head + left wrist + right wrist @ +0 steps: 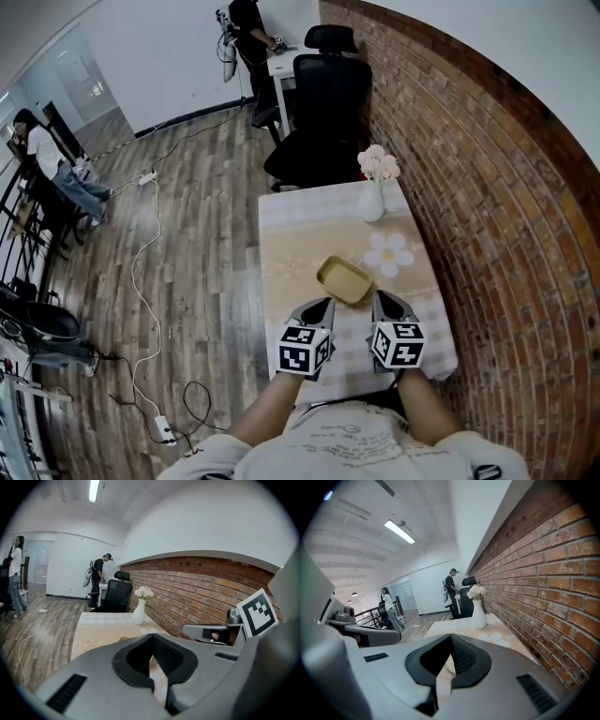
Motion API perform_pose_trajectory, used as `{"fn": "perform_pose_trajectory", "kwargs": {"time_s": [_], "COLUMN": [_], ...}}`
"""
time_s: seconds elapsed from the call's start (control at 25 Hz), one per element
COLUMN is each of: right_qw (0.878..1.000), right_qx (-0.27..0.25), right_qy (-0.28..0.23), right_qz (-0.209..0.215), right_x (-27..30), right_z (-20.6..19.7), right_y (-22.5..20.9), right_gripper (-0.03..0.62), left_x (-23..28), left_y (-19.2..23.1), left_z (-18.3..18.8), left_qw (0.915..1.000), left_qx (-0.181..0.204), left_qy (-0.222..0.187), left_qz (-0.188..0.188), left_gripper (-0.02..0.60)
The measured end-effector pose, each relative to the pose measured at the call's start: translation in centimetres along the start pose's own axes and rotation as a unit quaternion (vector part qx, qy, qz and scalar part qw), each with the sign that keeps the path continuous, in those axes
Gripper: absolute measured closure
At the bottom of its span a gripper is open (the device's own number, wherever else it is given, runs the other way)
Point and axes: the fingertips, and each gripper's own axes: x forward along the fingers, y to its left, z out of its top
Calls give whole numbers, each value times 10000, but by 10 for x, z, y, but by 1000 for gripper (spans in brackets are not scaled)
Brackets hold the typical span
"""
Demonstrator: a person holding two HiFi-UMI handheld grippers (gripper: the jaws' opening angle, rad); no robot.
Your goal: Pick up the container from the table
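A shallow yellow container point(344, 279) lies open side up in the middle of the small table point(291, 246), on its checked cloth. Both grippers hover over the table's near end, pointing at the container and just short of it. My left gripper point(324, 304) is by the container's near left corner and my right gripper point(382, 298) by its near right corner. Both sets of jaws are closed with nothing between them. In the left gripper view the left gripper point(151, 636) hides all but a yellow sliver of the container point(123, 639). The right gripper point(450, 637) blocks it in its own view.
A white vase of pale flowers point(372, 199) stands at the table's far right, with a flower-shaped mat point(389, 253) in front of it. A black office chair point(319, 112) stands beyond the table. A brick wall point(487, 187) runs along the right. Cables point(141, 262) cross the wooden floor.
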Motion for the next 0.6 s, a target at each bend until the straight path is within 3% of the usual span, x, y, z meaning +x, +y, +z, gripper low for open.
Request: {"fn": "perform_pose_trajectory", "kwargs": {"time_s": [0.4, 0.52, 0.6], "right_qw": [9988, 9968, 9944], "right_qx": [298, 532, 727], "right_qy": [366, 596, 765], "right_qz": [103, 93, 32], "right_x": [43, 59, 69], "right_z": [-22, -39, -50], "right_y": [-34, -43, -51], "right_gripper": [586, 508, 491], "left_x": [45, 56, 62], "left_y": [8, 10, 12], "left_z": [-11, -16, -20], "left_qw": [9991, 9986, 9983], "left_qx": [-217, -268, -312], "left_qy": [290, 353, 381], "left_qz": [228, 274, 311], "left_gripper": [577, 577, 577]}}
